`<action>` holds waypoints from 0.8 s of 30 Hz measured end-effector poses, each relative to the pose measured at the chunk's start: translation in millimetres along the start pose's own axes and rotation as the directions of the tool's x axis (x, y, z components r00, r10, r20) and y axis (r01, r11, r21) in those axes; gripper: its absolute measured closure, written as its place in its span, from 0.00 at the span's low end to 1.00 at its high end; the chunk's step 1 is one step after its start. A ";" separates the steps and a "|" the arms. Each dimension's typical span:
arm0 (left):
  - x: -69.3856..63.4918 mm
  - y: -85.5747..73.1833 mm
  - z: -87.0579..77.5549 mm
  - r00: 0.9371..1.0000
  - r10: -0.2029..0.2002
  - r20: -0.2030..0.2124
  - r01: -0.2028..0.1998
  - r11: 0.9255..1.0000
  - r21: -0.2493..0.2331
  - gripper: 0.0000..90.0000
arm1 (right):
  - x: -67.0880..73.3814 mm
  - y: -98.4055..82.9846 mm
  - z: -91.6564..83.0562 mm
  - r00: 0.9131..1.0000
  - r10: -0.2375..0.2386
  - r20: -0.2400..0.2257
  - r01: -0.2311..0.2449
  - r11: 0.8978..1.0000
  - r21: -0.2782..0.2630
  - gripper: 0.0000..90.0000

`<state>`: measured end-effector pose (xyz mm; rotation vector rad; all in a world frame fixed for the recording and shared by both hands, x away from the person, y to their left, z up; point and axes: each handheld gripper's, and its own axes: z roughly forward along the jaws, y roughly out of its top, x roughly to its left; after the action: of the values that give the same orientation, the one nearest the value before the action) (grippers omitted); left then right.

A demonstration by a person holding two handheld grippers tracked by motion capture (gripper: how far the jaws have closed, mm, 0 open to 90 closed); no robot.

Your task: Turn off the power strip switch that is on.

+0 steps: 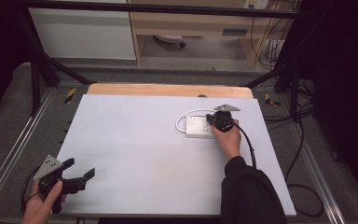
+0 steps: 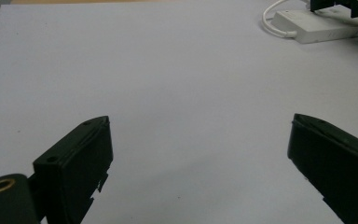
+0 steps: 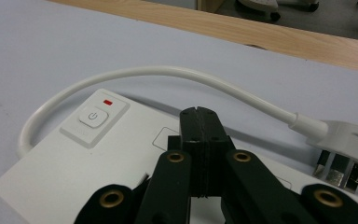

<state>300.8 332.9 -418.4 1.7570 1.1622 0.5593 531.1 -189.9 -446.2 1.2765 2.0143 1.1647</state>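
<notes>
Right gripper view: right gripper [image 3: 200, 135] jaws pressed together over the white power strip [image 3: 74, 158] — left gripper [image 2: 200, 154] jaws apart above the worktop [image 2: 168, 70].

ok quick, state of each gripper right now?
Left gripper: open, jaws wide apart, nothing between them, low over the table.
Right gripper: shut, jaws pressed together with nothing between them, over the white power strip.

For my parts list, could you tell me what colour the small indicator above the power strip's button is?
Red; the indicator shows best in the right gripper view.
</notes>
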 end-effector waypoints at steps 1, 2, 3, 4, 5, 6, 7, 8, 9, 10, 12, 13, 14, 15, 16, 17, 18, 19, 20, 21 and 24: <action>0.0 0.0 0.0 1.000 0.000 0.000 0.000 1.000 0.001 0.07 | -0.2 -0.3 0.0 1.000 0.001 0.000 -0.001 1.000 -0.002 1.00; 0.0 0.0 0.0 1.000 0.000 0.000 0.000 1.000 0.002 0.07 | -0.1 -0.7 -0.1 1.000 0.007 -0.001 -0.007 1.000 -0.004 1.00; -0.1 0.0 0.0 1.000 0.001 0.001 -0.001 1.000 0.002 0.07 | -0.5 -1.1 0.0 1.000 0.011 -0.002 -0.011 1.000 -0.008 1.00; 0.0 0.0 0.0 1.000 0.003 0.001 -0.003 1.000 0.000 0.07 | -1.2 -1.6 0.1 1.000 0.009 -0.002 -0.009 1.000 -0.012 1.00; -0.1 0.0 0.0 1.000 0.001 0.002 -0.001 1.000 0.001 0.07 | -1.5 -2.1 -0.4 1.000 0.015 0.000 -0.015 1.000 -0.010 1.00; -0.1 0.0 -0.1 1.000 0.001 0.002 -0.001 1.000 0.001 0.07 | -2.6 -3.6 -0.3 1.000 0.011 0.010 -0.011 1.000 -0.006 1.00; 0.0 0.0 0.0 1.000 0.003 0.001 -0.003 1.000 0.000 0.07 | -4.7 -4.9 -1.2 1.000 0.026 0.010 -0.026 1.000 -0.011 1.00; 0.0 0.0 0.0 1.000 0.004 0.002 -0.004 1.000 0.002 0.07 | -7.1 -6.2 -2.3 0.999 0.038 0.014 -0.038 0.999 -0.016 1.00; -0.1 0.0 0.2 1.000 0.003 0.001 -0.003 1.000 0.003 0.07 | -7.0 -6.4 -3.2 1.000 0.023 0.017 -0.023 1.000 -0.014 1.00; -0.2 0.0 0.4 1.000 0.004 0.001 -0.004 1.000 0.005 0.07 | -5.5 -5.4 -3.8 1.000 -0.013 0.028 0.013 1.000 -0.003 1.00; -0.3 0.1 0.4 1.000 0.005 0.002 -0.005 1.000 0.004 0.07 | -4.5 -4.3 -4.7 0.999 -0.023 0.024 0.022 1.000 0.011 1.00; -0.3 0.1 0.2 1.000 0.005 0.001 -0.005 1.000 0.003 0.07 | -5.7 -4.7 -4.8 1.000 -0.013 0.018 0.013 1.000 0.007 1.00; -0.3 0.0 0.1 1.000 0.004 0.002 -0.004 1.000 0.003 0.07 | -6.4 -5.3 -4.8 1.000 -0.005 0.015 0.005 1.000 0.003 1.00; -0.2 0.0 0.0 1.000 0.003 -0.001 -0.003 1.000 0.002 0.07 | -6.8 -5.3 -4.4 1.000 -0.006 0.016 0.006 1.000 0.000 1.00; 0.0 0.0 0.1 1.000 0.002 -0.004 -0.002 1.000 0.002 0.07 | -6.9 -4.8 -4.1 1.000 -0.008 0.018 0.008 1.000 0.001 1.00; 0.1 0.0 0.2 1.000 0.002 -0.003 -0.002 1.000 0.003 0.07 | -6.4 -4.2 -3.8 1.000 -0.008 0.017 0.008 1.000 0.001 1.00; 0.2 0.0 0.2 1.000 0.002 -0.003 -0.002 1.000 0.002 0.07 | -5.4 -3.7 -3.8 1.000 -0.006 0.017 0.006 1.000 0.004 1.00; 0.2 0.0 0.2 1.000 0.002 -0.003 -0.002 1.000 0.002 0.07 | -5.1 -3.4 -3.8 1.000 -0.011 0.016 0.011 1.000 -0.001 1.00; 0.3 -0.1 0.2 1.000 0.002 -0.003 -0.002 1.000 0.001 0.07 | -4.5 -2.7 -4.3 1.000 -0.010 0.015 0.010 1.000 -0.005 1.00; 0.4 0.0 0.2 1.000 0.001 -0.003 -0.001 1.000 0.001 0.07 | -4.2 -1.8 -4.9 1.000 -0.012 0.015 0.012 1.000 -0.010 1.00; 0.2 0.0 -0.1 1.000 0.000 -0.001 0.000 1.000 0.001 0.07 | -4.3 -0.5 -5.7 1.000 -0.011 0.019 0.011 1.000 -0.013 1.00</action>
<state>300.8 333.1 -418.4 1.7575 1.1629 0.5603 528.5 -196.2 -443.8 1.2641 1.9946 1.1549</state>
